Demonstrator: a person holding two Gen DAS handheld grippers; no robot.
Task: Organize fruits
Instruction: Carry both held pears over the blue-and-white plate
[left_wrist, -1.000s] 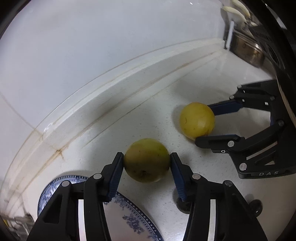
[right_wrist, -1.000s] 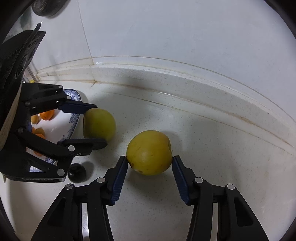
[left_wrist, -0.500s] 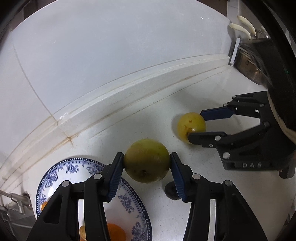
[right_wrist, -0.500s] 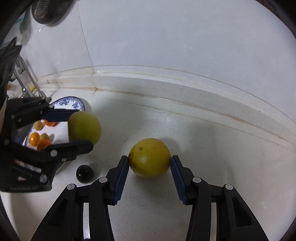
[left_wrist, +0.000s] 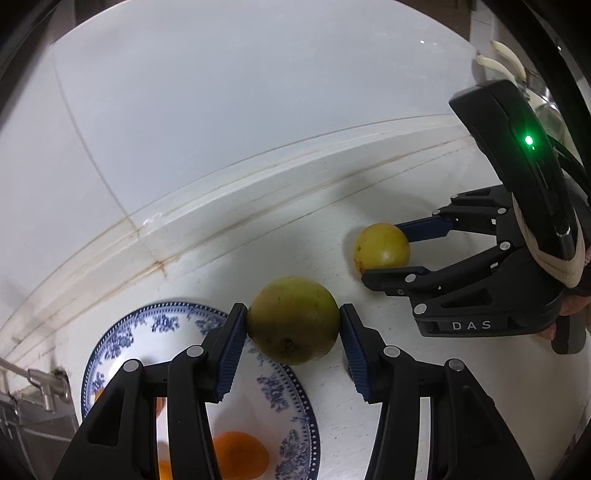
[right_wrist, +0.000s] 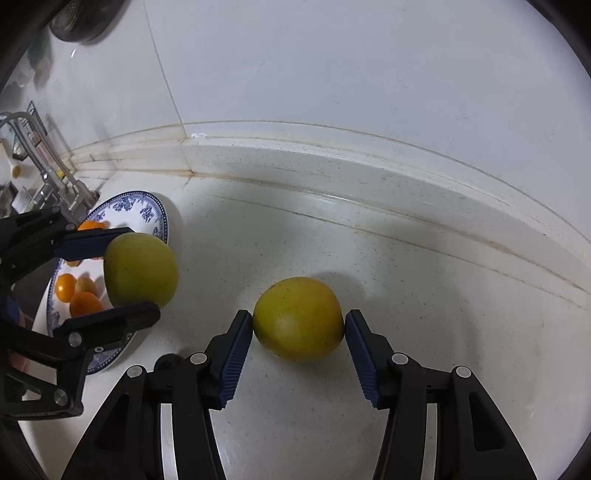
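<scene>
My left gripper (left_wrist: 292, 310) is shut on a greenish-yellow round fruit (left_wrist: 293, 328) and holds it in the air above the near rim of a blue-patterned plate (left_wrist: 122, 332). The right wrist view shows that fruit (right_wrist: 140, 269) from the side, between the left fingers. A yellow round fruit (right_wrist: 297, 321) rests on the white counter between the pads of my right gripper (right_wrist: 298, 314). Those jaws are opening, with the pads just at the fruit's sides. The left wrist view shows the same fruit (left_wrist: 380, 245) and right gripper (left_wrist: 384, 251).
Several small orange fruits (right_wrist: 85, 304) lie on the plate (right_wrist: 147, 206). A small dark round thing (right_wrist: 168, 362) sits on the counter beside it. A metal tap (right_wrist: 48, 173) stands at the far left. A raised ledge and a tiled wall close the back.
My left gripper has lifted the greenish fruit and carried it left, over the plate's rim. The right pads closed in on the yellow fruit, then widened slightly; that fruit stays on the counter.
</scene>
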